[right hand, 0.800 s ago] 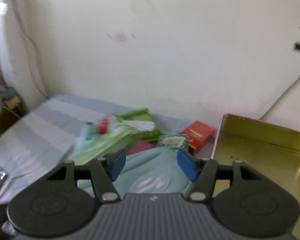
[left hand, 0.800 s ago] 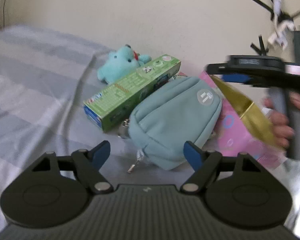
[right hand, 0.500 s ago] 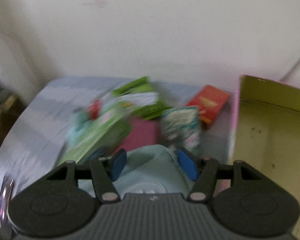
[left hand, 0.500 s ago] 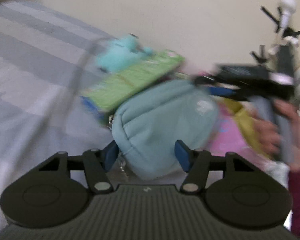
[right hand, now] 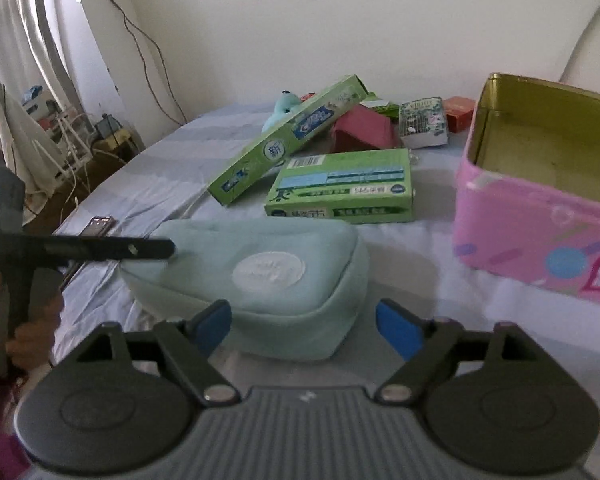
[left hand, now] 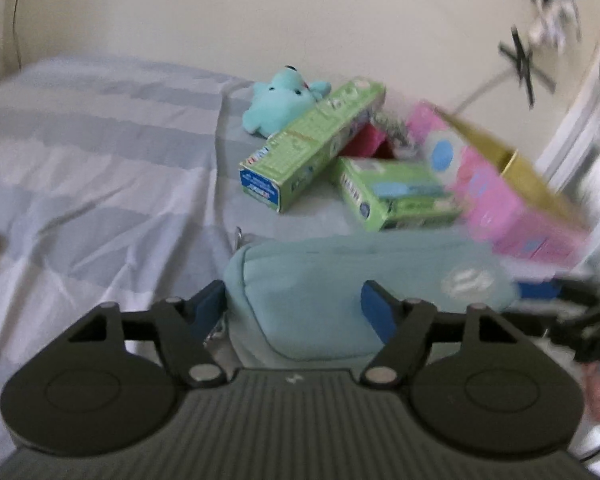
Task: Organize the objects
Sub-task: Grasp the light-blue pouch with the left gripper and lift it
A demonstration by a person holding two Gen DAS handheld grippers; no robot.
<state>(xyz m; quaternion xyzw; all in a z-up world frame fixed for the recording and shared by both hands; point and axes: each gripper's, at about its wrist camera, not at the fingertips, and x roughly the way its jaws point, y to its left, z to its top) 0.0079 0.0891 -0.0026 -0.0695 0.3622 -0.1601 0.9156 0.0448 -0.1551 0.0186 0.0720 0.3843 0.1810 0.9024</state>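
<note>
A light blue zip pouch (left hand: 332, 292) lies on the striped bed sheet, also in the right wrist view (right hand: 256, 276). My left gripper (left hand: 292, 312) has its blue pads on both sides of the pouch's end and grips it; it shows from the side in the right wrist view (right hand: 148, 249). My right gripper (right hand: 304, 330) is open, its fingers on either side of the pouch's near corner, apart from it. An open pink tin (right hand: 540, 208) with a gold inside stands right of the pouch.
A long green toothpaste box (right hand: 288, 140), a flat green box (right hand: 344, 186), a teal plush toy (left hand: 280, 100), a dark red pouch (right hand: 360, 132), a small patterned packet (right hand: 422, 124) and a red box (right hand: 458, 118) lie behind. A phone (right hand: 98, 225) lies at the bed's left edge.
The pouch has been pulled off the flat green box toward the near side of the bed. My left gripper closed onto it. My right gripper swung down and faces the pouch and tin.
</note>
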